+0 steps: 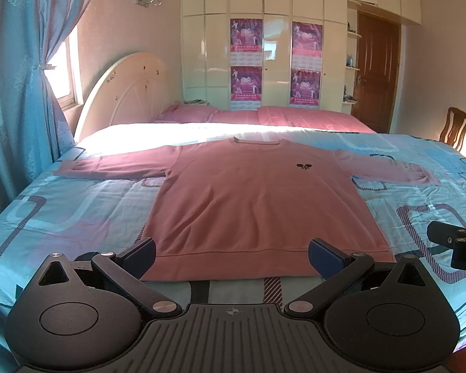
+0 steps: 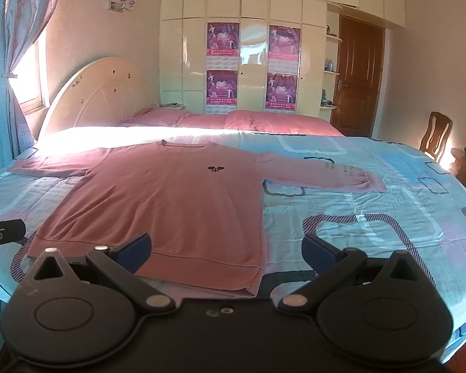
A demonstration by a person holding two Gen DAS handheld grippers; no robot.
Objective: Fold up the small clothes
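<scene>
The cream wardrobe with many small doors [image 1: 264, 31], far ahead of the jaws, has open corner shelves [image 1: 352, 68] at its right end; small things stand on them, too blurred to name. Four purple posters [image 1: 246, 35] hang on its doors, and their writing is too small to read.

The pink long-sleeved sweatshirt [image 1: 248, 195] lies flat and face up on the light blue bedsheet with rounded-rectangle pattern [image 1: 77, 211]. Its round neck points away from the jaws and its ribbed hem is nearest to them. Both sleeves are stretched out to the sides. A small dark emblem [image 1: 302, 166] sits on the chest. The sleeve on the right carries some pale lettering [image 2: 338, 168], which I cannot read. The cloth looks smooth, with only soft wrinkles in the body.

The left gripper [image 1: 231, 258] has its jaws spread wide, holding nothing. The hem lies between them and just ahead, with one blue pad [image 1: 143, 253] near the hem's left corner. The right gripper [image 2: 226, 250] also has its jaws spread wide and empty. The right corner of the hem lies between them, a little in front, and its left pad [image 2: 136, 248] stands over the hem band; I cannot tell if it touches the cloth.

Behind the sweatshirt, pink pillows [image 1: 186, 113] lie beside the cream arched headboard [image 1: 124, 90].
</scene>
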